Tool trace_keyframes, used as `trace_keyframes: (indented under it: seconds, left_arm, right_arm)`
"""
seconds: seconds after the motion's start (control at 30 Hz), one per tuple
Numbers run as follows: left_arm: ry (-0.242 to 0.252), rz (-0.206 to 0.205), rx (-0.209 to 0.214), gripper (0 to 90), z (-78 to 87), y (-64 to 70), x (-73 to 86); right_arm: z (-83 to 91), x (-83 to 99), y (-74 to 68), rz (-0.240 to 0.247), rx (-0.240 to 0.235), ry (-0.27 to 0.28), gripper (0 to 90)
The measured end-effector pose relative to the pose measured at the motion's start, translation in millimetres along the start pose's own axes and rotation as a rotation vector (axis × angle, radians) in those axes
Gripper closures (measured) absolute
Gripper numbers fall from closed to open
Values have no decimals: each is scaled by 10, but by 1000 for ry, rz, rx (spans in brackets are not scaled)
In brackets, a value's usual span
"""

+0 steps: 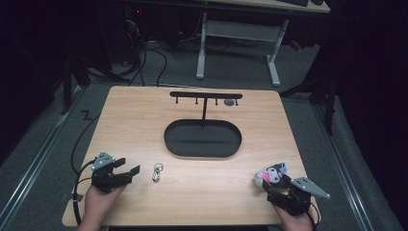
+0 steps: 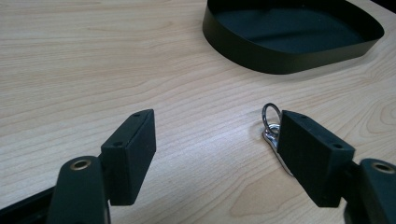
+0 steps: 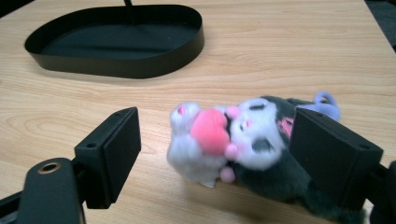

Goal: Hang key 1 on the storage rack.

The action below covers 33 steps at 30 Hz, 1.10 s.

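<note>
High view: both grippers, left (image 1: pixel 129 169) and right (image 1: pixel 277 184), gape wide near the tray (image 1: pixel 172 142), key ring (image 1: pixel 157 172) and plush toy (image 1: pixel 270 175) not yet lifted.

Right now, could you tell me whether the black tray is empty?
Empty: the black tray shows only its bare dark floor, apart from the stand's post rising from it.

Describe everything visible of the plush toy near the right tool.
The small black, white and pink plush toy is a soft, furry character with a pink pompom, a lilac tip and a dark body. It lies on its side on the light wooden table, between the open right tool's jaws, near the far jaw; contact is unclear.
</note>
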<state>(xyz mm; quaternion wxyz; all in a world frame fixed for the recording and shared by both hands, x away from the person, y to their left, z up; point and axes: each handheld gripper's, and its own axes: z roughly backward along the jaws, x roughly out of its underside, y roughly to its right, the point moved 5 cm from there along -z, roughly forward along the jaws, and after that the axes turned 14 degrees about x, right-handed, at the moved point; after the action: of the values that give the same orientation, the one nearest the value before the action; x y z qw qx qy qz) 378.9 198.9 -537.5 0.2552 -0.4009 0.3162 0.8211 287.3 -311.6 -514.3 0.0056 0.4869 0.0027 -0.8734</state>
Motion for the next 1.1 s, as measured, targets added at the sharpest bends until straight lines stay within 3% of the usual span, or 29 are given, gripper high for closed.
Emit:
trace_keyframes:
  seconds: [0.2,0.47,0.7,0.83,0.97,1.1]
  left_arm:
    - [-20,-12,-9,294,-26,2,26]
    - [-9,-7,-5,303,51,2,41]
    - [-48,-28,2,336,88,12,123]
    - [-58,-56,-1,385,108,34,142]
    - [-71,-71,-2,391,100,38,167]
    - [-68,-60,0,395,121,30,174]
  right_arm:
    - [-51,9,-37,20,-18,-18,170]
    - [-79,3,-51,25,-26,-23,169]
    - [-42,22,16,29,-8,-27,173]
    - [7,60,104,36,23,-28,275]
    - [30,119,157,27,24,-43,334]
    - [61,163,205,28,44,-56,388]
